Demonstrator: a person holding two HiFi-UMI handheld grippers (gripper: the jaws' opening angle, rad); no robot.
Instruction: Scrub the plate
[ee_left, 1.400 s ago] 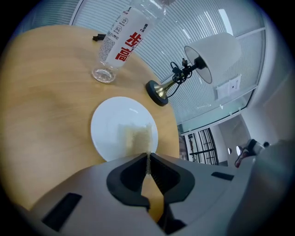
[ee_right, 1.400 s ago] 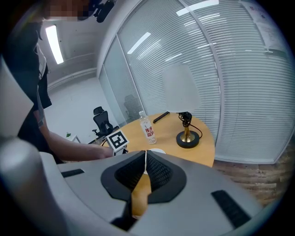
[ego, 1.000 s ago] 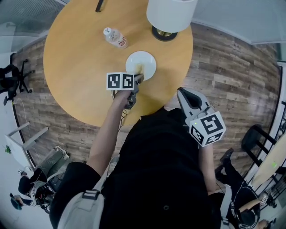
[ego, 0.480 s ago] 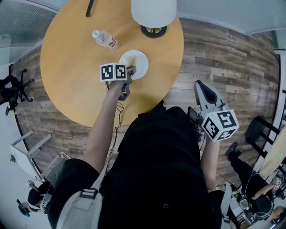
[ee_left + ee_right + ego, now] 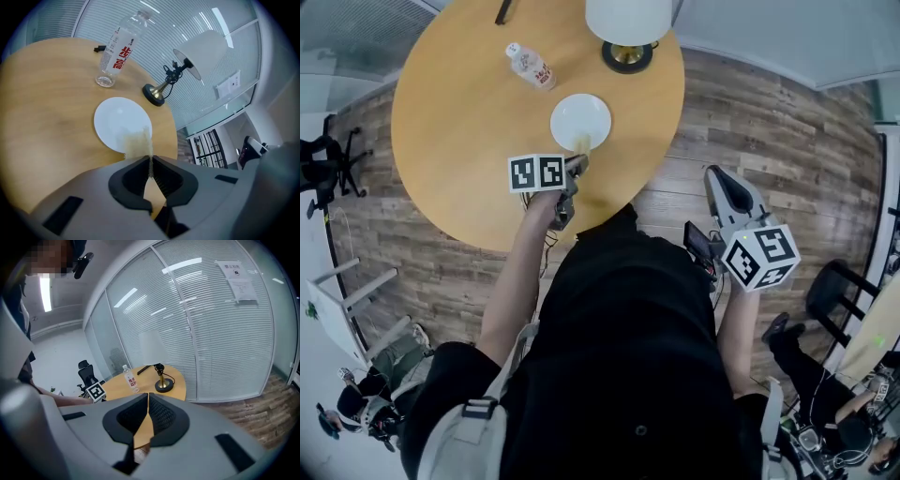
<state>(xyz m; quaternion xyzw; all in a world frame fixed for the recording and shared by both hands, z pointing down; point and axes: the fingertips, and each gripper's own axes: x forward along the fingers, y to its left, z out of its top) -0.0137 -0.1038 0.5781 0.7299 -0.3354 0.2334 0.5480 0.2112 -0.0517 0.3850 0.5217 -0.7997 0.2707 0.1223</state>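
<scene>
My left claw (image 5: 150, 163) is closed on a thin tan scrubbing cloth (image 5: 137, 140). The cloth projects forward from the tips over the near rim of the white plate (image 5: 115, 117). The plate lies flat on the round wooden surface (image 5: 42, 108), directly ahead of this claw. Beyond it stand a bottle (image 5: 117, 47) and a lamp (image 5: 197, 51). My right claw (image 5: 148, 399) is fully closed and empty, well clear of the surface.

Head view looks down; both gripper views face the lamp (image 5: 201, 51).
</scene>
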